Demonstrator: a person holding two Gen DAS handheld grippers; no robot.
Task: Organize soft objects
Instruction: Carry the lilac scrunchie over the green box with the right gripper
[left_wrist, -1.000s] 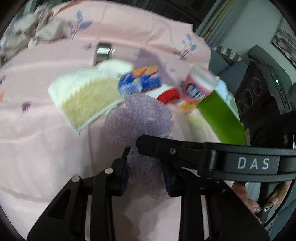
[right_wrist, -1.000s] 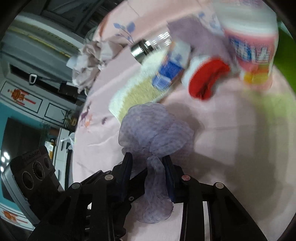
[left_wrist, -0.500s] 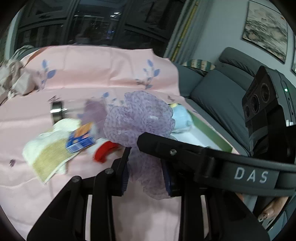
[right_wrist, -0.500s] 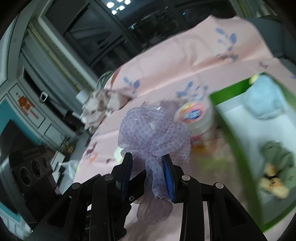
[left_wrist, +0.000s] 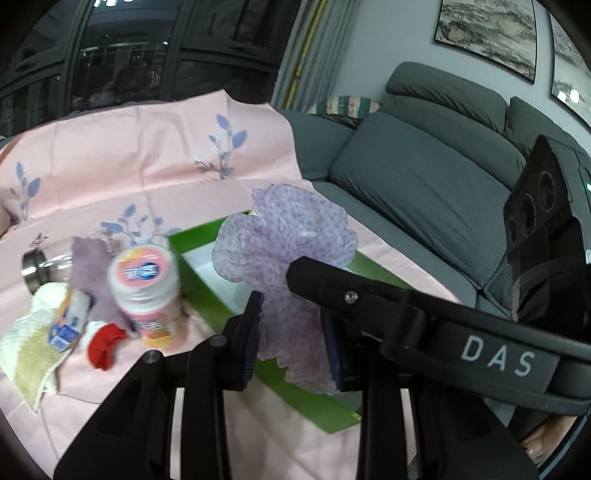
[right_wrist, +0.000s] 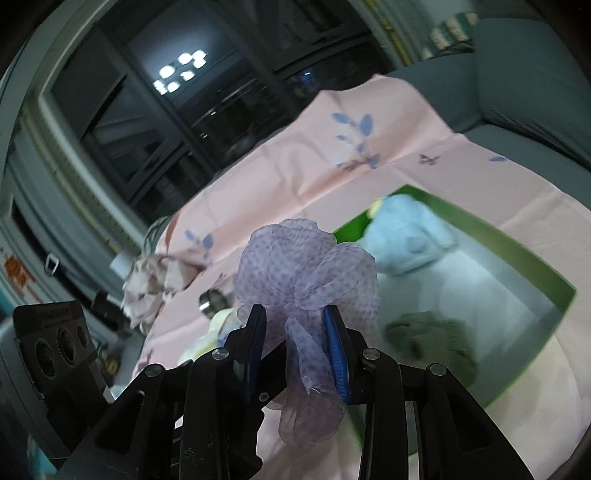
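Note:
A lilac dotted gauze scrunchie (left_wrist: 288, 236) hangs bunched in the air, held from two sides. My left gripper (left_wrist: 291, 325) is shut on its lower folds, with the right gripper's black frame (left_wrist: 480, 350) crossing just in front. In the right wrist view my right gripper (right_wrist: 295, 328) is shut on the same scrunchie (right_wrist: 306, 266), whose tail droops below the pads. Behind and below it lies a green box (right_wrist: 517, 251) with a white floor, holding a light blue soft toy (right_wrist: 410, 236) and an olive soft piece (right_wrist: 428, 339). The box's near wall (left_wrist: 192, 236) also shows beside the left fingers.
On the pink flowered cloth (left_wrist: 147, 166), left of the box, stand a pink-labelled jar (left_wrist: 147, 288), a red-and-white soft piece (left_wrist: 103, 343), a blue carton (left_wrist: 68, 321), a cream towel (left_wrist: 26, 343), a mauve cloth (left_wrist: 92, 269) and a metal-lidded jar (left_wrist: 35, 266). A grey sofa (left_wrist: 424, 184) lies to the right.
Both grippers rose and swung right with the scrunchie still gripped. It left the pink cloth beside the towel and jar and now hangs over the green box's edge.

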